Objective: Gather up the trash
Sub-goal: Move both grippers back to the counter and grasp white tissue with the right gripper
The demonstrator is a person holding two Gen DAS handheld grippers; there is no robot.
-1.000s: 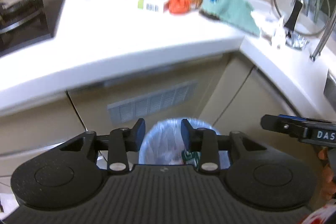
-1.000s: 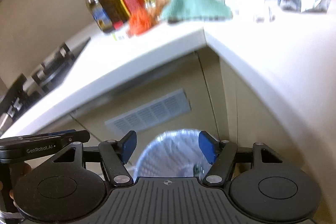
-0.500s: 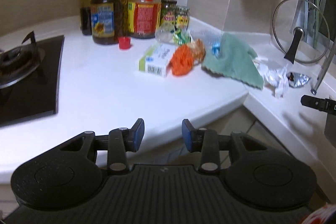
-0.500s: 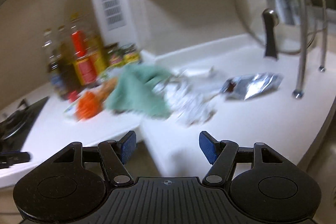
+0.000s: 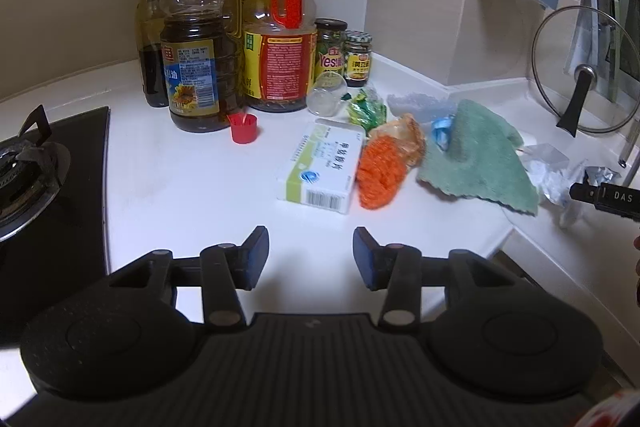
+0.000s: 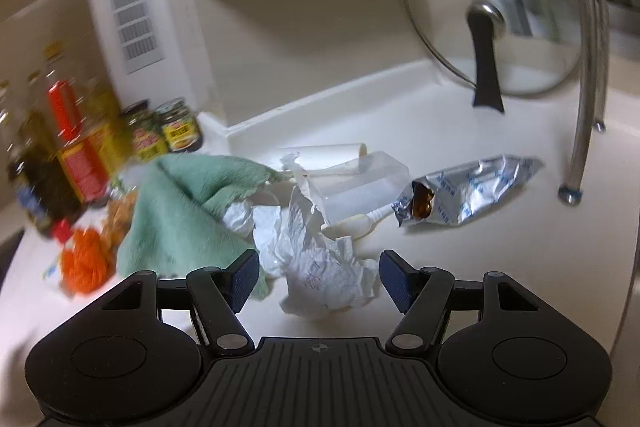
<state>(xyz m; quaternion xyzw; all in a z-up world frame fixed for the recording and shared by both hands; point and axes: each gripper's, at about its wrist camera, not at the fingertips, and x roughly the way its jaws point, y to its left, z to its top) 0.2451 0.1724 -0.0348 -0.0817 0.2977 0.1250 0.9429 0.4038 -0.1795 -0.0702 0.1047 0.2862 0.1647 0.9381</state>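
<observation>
Trash lies on the white countertop (image 5: 180, 187): a white-and-green carton (image 5: 320, 167), an orange mesh ball (image 5: 380, 171), a red cap (image 5: 243, 128), a green wrapper (image 5: 366, 111). My left gripper (image 5: 310, 255) hovers in front of the carton, its jaws opening with nothing between them. In the right wrist view a crumpled white paper (image 6: 320, 267) lies between the tips of my right gripper (image 6: 318, 275), which is open, pads not pressing it. Beyond it lie a clear plastic box (image 6: 360, 183) and a torn silver foil packet (image 6: 468, 191).
A green cloth (image 6: 192, 211) lies left of the paper. Oil bottles (image 5: 200, 67) and jars (image 5: 358, 59) stand at the back wall. A gas hob (image 5: 28, 167) lies at the left. A glass lid (image 6: 488, 27) leans in a metal rack on the right.
Both grippers have risen from over the lined bin below the counter to over the countertop. The left jaws stand wider. The right view has swung right onto the paper.
</observation>
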